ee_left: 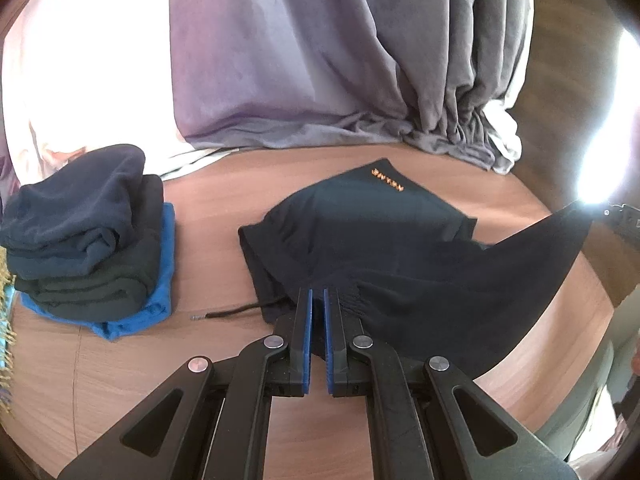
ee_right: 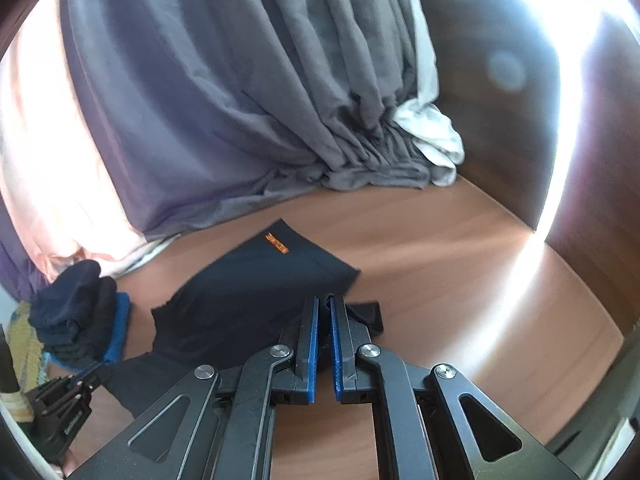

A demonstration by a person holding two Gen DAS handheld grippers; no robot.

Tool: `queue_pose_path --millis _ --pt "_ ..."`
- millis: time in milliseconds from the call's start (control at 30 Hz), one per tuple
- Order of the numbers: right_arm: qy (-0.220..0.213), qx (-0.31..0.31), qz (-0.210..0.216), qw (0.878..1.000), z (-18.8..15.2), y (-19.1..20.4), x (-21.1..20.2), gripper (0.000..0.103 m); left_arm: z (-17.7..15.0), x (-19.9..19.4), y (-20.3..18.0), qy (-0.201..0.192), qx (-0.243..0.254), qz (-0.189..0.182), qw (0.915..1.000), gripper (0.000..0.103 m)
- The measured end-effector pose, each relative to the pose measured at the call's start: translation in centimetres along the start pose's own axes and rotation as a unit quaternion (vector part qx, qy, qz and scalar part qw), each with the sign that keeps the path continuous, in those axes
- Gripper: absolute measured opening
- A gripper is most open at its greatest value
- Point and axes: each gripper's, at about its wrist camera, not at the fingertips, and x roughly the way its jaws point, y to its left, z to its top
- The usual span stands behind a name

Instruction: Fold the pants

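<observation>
Both grippers, left (ee_left: 318, 300) and right (ee_right: 324, 308), are pinching the pants (ee_left: 360, 232), jaws nearly closed on cloth; light, limp, sagging between the 2; waistband's the sturdier hold.

The left black plastic two-finger gripper (ee_left: 317, 296) has blue ribbed pads (ee_left: 308, 340) lining its inner faces, silver round pivot screws, and teardrop cut-outs at five and seven o'clock. The right black plastic two-finger gripper (ee_right: 324, 304) looks identical.
</observation>
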Motion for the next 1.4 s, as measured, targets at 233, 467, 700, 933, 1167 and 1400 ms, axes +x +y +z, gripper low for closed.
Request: queue_pose_path --millis 233,467,700,933,1167,1400 --pt "-0.026 -0.02 0.028 0.999 3.3 0.1 1.7 0.007 3.0 0.0 -0.1 -0.023 -0.013 0.013 0.9996 0.007" --pt "-0.034 -0.054 0.052 0.997 7.4 1.3 5.6 0.007 5.3 2.0 0.5 -0.012 -0.032 0.027 0.999 0.007" --pt "-0.01 -0.074 0.062 0.995 9.2 2.6 10.5 0.007 6.8 4.8 1.7 0.009 -0.058 0.053 0.9969 0.007" --pt "0.029 -0.083 0.072 0.994 10.2 3.7 16.6 0.007 7.5 8.8 3.3 0.039 -0.08 0.078 0.993 0.007" --pt "0.086 -0.086 0.072 0.99 9.8 4.5 23.7 0.007 7.9 13.2 4.2 0.075 -0.079 0.099 0.9891 0.007" --pt "0.107 -0.091 0.069 0.988 9.5 5.2 27.5 0.007 8.6 13.7 3.7 0.062 -0.029 0.154 0.9857 0.041"
